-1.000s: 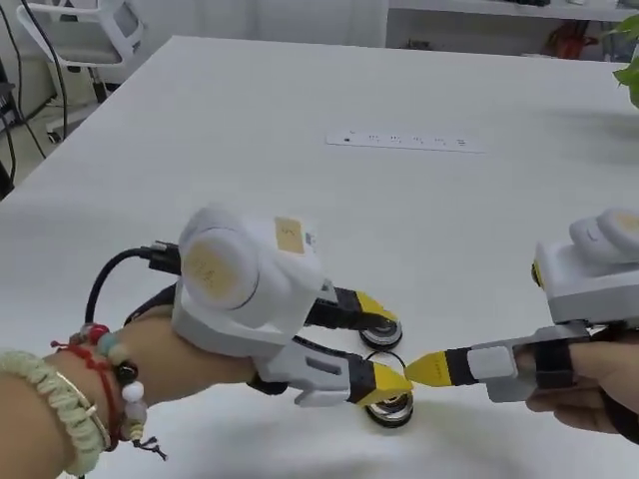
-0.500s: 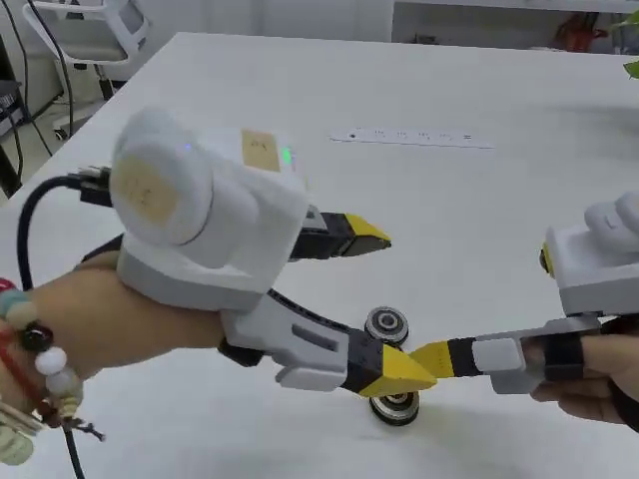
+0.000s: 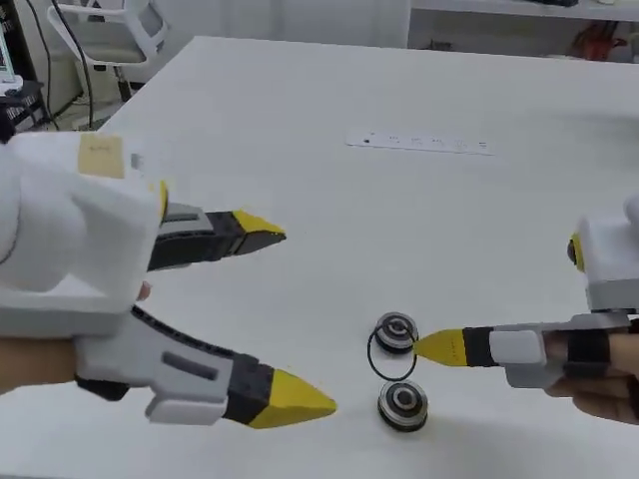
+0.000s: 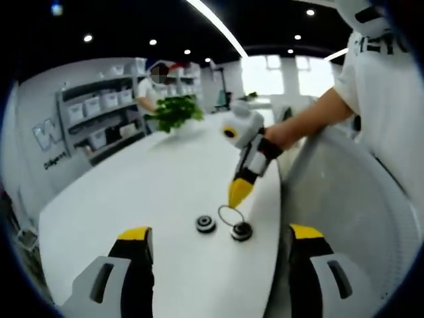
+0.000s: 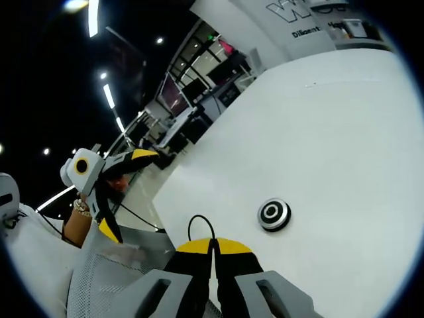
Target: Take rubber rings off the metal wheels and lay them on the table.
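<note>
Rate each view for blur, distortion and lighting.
Head view: even, soft light, faint shadows; the left tongs loom close and slightly soft, the metal wheels sharper. Left gripper view: fisheye bows the table; ceiling strip glares. Right gripper view: tilted horizon, bright table, rubber ring crisp.

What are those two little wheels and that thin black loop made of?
The two small round silvery wheels look like polished metal: they glint with bright highlights. The thin black ring seems to be rubber, matte and wire-thin, though looks alone can't settle that. The right gripper pinches it.
</note>
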Demonstrator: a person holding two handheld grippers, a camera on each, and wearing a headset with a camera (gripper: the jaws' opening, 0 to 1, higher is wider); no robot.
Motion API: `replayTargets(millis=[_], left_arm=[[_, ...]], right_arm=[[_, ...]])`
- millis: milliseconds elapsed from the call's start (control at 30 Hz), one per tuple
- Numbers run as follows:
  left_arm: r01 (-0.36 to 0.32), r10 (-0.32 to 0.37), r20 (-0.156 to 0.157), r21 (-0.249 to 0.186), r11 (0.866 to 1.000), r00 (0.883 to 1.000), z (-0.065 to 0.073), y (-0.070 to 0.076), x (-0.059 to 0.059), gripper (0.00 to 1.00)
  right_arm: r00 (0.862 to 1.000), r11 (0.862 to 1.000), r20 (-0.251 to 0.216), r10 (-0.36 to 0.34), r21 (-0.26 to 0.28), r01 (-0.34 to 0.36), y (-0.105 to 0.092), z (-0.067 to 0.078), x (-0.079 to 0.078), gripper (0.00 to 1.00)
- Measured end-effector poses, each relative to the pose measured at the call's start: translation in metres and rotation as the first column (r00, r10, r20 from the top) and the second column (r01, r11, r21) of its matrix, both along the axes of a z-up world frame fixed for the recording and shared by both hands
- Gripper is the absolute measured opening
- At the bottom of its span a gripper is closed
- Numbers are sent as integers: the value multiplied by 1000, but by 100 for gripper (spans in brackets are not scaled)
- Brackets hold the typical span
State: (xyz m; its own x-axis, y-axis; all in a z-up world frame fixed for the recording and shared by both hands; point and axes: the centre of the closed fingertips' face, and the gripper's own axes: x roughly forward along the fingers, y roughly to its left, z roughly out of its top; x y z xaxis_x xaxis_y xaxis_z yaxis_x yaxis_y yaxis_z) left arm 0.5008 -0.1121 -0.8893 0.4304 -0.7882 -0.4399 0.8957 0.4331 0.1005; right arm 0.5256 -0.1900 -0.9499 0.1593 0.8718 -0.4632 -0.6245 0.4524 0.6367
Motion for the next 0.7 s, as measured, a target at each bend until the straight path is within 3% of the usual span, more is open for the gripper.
replayTargets(millis=[233,367,700], left_arm=[[-68,69,-43,12,998,997,-19,18,-9,85],[-88,89,-85,11,996,992,-32,20,-14,86],[-100,100,-137,2,995,986,-48,18,-25,87]], right_arm=[[1000,1000,15,8,0,-8,0,3,0,0],[1000,1000,19,0,18,-1,1,8,1,0],[1000,999,25,-3,34,3,2,13,0,0]])
